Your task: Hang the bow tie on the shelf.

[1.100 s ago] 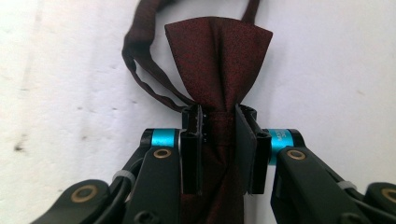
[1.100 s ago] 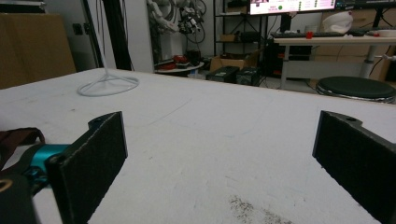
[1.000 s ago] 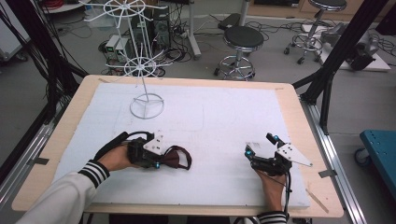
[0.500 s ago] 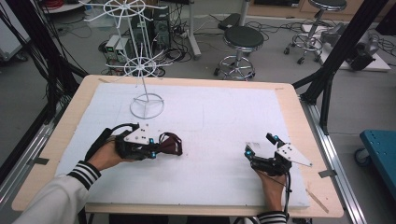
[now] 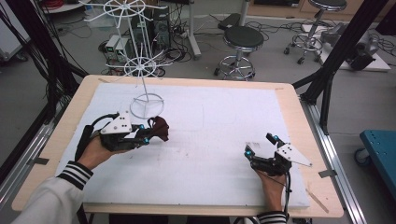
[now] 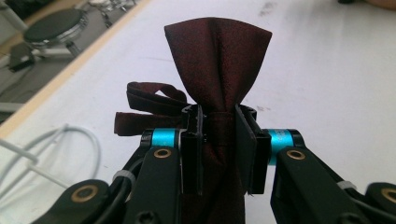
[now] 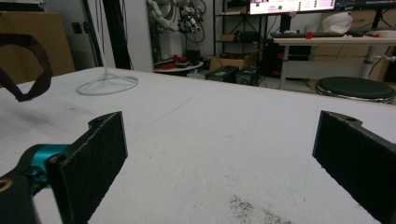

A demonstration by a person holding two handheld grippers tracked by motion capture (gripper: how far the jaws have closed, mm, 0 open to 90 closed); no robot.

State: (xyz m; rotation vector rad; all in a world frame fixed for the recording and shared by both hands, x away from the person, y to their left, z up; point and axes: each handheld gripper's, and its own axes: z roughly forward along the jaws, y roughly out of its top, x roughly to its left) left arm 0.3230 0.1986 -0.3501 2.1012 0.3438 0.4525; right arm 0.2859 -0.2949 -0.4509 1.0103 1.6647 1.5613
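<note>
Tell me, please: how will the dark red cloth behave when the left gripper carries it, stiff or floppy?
Probably floppy: the dark red cloth bunches where the left gripper pinches it, and its strap curls in loose loops. It seems light, since one pinch holds it. It looks unlikely to slip, being squeezed tight.

A lab or workshop is indicated. A padded table (image 5: 289,100) is framed by black struts (image 5: 343,46); cables (image 5: 275,28), stools (image 5: 243,39) and electronics boxes (image 5: 112,45) are seen at 12 o'clock, and a monitor (image 7: 292,5) and desk (image 7: 327,41) beyond.
</note>
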